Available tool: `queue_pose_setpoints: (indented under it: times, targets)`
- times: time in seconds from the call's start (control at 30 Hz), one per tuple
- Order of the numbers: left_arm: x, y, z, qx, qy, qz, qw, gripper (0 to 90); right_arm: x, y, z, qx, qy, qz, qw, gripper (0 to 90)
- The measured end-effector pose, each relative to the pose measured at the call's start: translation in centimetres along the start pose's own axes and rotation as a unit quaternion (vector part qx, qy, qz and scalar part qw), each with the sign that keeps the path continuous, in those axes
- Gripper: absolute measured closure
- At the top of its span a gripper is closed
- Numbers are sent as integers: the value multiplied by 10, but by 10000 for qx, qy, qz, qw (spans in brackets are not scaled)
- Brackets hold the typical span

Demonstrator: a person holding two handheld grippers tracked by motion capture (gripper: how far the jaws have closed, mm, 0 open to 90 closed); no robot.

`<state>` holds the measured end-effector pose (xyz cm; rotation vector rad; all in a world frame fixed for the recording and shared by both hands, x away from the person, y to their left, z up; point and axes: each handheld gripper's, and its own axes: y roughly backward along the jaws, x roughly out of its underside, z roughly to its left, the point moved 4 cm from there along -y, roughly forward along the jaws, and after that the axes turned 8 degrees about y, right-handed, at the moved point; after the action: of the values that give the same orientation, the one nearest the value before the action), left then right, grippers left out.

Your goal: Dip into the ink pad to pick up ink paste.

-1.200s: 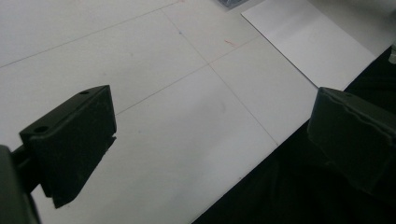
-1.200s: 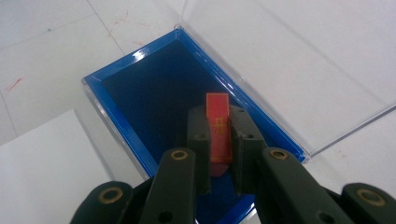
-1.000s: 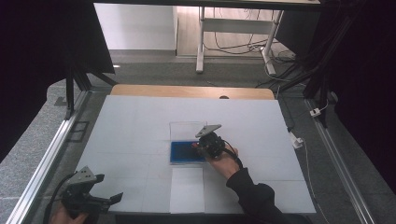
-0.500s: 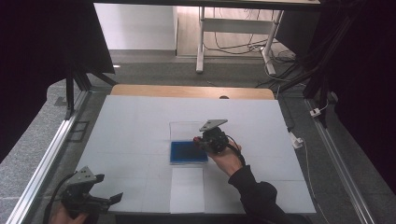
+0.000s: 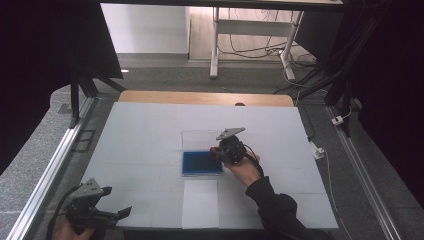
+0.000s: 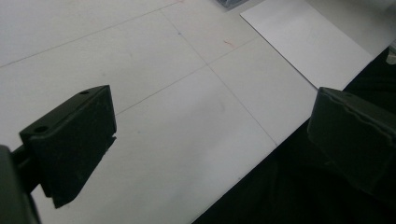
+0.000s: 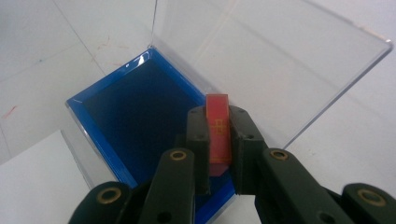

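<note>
At the near left corner of the tabletop [image 5: 140, 145], the left gripper [image 5: 107, 216] hangs just above the surface with its jaws spread wide and nothing between them. A white sheet [image 5: 200, 202] lies at the near edge, mid-table. Just beyond it sits a blue box [image 5: 200, 163], its clear lid [image 7: 261, 60] standing open. The right gripper [image 7: 218, 140] is over the box's right edge, clamped on a small red chip [image 7: 218, 126] held edgewise above the blue lining.
</note>
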<state>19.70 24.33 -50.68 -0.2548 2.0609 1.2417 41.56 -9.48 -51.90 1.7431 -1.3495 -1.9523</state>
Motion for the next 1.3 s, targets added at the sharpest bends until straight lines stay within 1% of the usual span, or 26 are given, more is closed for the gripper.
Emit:
queue_pose_setpoints:
  times: [0.3,0.37,0.47,0.57,0.63,0.67,0.77,0.8,0.83,0.9,0.93,1.0,1.07,1.17,1.2,1.3]
  targets:
    - [0,0,0,5,-3,2,10000,14,1,-5,1,-7,-4,92,10000,797]
    - [0,0,0,0,-1,9,10000,14,0,-5,2,28,-30,195,9998,799]
    - [0,0,0,-8,6,20,10000,15,0,-6,2,42,-59,241,9997,801]
    - [0,-1,0,-15,7,24,10000,15,0,-7,4,103,37,248,9996,802]
    - [0,-1,0,-26,3,42,10000,15,-1,-7,8,190,138,284,9993,802]
    - [0,-1,0,-29,0,45,10000,15,-3,-8,12,307,354,349,9983,802]
    - [0,-1,-1,-34,-4,53,10000,15,-3,-8,14,364,401,371,9978,803]
    - [0,-1,0,-33,0,51,10000,15,-3,-8,13,352,385,366,9980,803]
    - [0,-1,0,-25,6,50,10000,15,-1,-8,7,187,134,264,9994,803]
    - [0,-1,0,-14,19,46,10000,15,1,-8,2,26,-65,182,9998,803]
    - [0,-1,0,-12,20,45,10000,15,1,-8,2,26,-65,182,9998,803]
    - [0,-1,0,-5,24,45,10000,15,3,-7,-1,-98,-217,114,9997,803]
    - [0,-1,0,-8,25,44,10000,15,3,-7,-1,-68,-187,122,9997,803]
    - [0,-1,0,-6,24,47,10000,15,0,-8,6,127,68,200,9997,803]
    - [0,-1,0,-6,22,50,10000,15,0,-8,7,160,102,222,9996,803]
    - [0,-1,0,-1,27,42,10000,15,2,-8,2,29,-77,142,9999,802]
